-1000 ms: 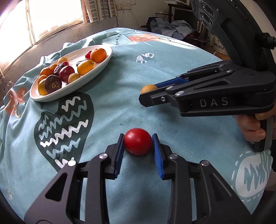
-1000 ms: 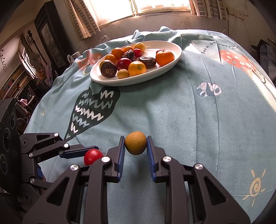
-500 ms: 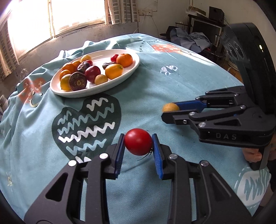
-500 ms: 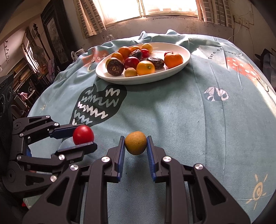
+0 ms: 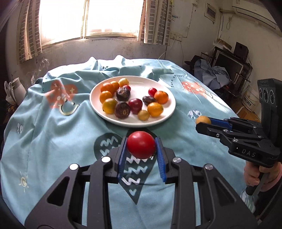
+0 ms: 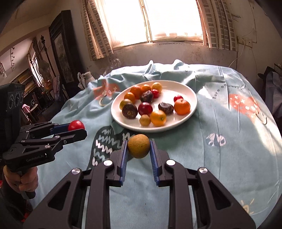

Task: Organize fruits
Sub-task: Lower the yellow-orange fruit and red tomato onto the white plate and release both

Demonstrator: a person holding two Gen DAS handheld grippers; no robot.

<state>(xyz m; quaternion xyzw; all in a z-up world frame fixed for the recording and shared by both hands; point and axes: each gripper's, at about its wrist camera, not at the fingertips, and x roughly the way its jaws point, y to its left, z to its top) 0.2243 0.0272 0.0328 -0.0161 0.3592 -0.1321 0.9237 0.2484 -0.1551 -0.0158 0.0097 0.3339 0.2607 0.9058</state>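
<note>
Now I hold two black tongs, one in each hand. My left tongs (image 5: 141,147) squeeze a round red tomato (image 5: 141,144) between their blue pads (image 5: 122,156). The tomato sits up in the air, above the dark patch with white zigzag lines (image 5: 135,169) on the blue tablecloth (image 5: 52,137). From the other side I see the same red tomato (image 6: 76,125) at the tip of those tongs, with my left hand (image 6: 21,181) around the handle.

My right tongs (image 6: 138,148) squeeze a small yellow-brown fruit (image 6: 138,145). Its skin looks dull and a bit rough. I cannot tell just what kind of fruit it is. It is also off the cloth, just in front of the plate. In the left view it peeks out at the tip of the right tongs (image 5: 202,121), and my right hand (image 5: 259,173) grips the handle low on the right.

A big white plate (image 5: 165,118) rests on the tablecloth past both tongs. It has lots of fruit on it. I see orange mandarins (image 5: 161,97), little yellow fruits (image 5: 143,115), a dark red plum (image 5: 135,105), small red tomatoes (image 5: 152,91) and dark purple wrinkly fruits (image 5: 122,110). They sit close together, mostly on the left half of the plate.

Behind the table a bright window (image 5: 112,15) shines over a grey wall.
</note>
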